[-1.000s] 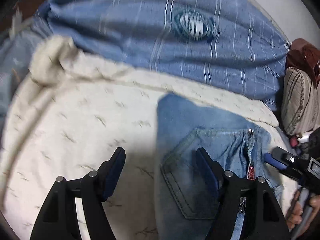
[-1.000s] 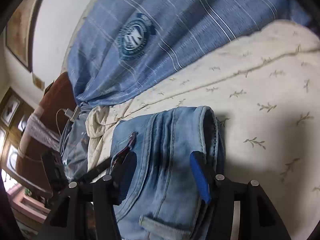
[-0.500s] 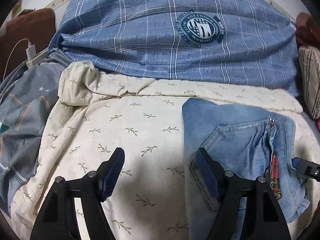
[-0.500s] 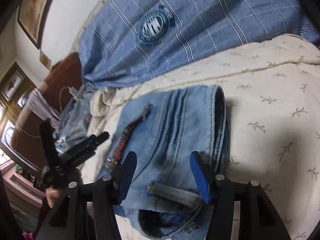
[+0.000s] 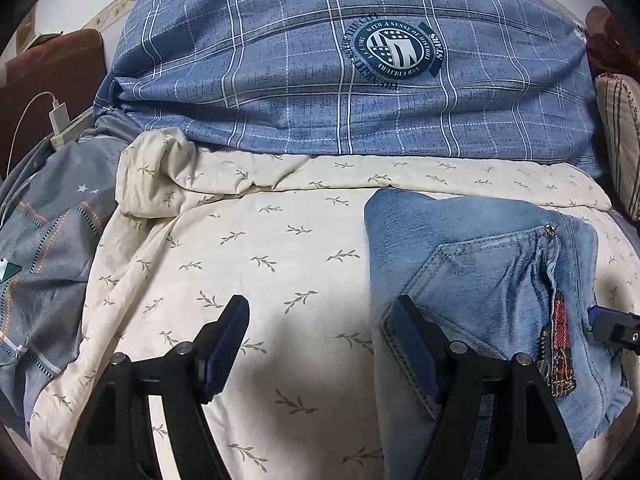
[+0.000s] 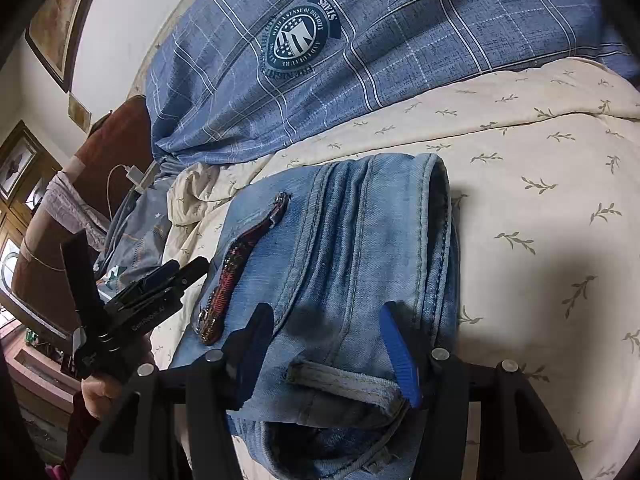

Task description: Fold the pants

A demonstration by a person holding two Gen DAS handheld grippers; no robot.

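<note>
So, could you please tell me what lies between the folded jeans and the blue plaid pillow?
In the left wrist view, only cream leaf-print bedding lies between the folded jeans and the blue plaid pillow.

Your left gripper (image 5: 320, 344) is pointing toward twelve o'clock and tilting downward, jaws standing wide apart with nothing between them. Your right gripper (image 6: 328, 344) is angling down likewise, jaws parted. Your left hand (image 6: 105, 394) is gripping its handle at eight o'clock.
</note>
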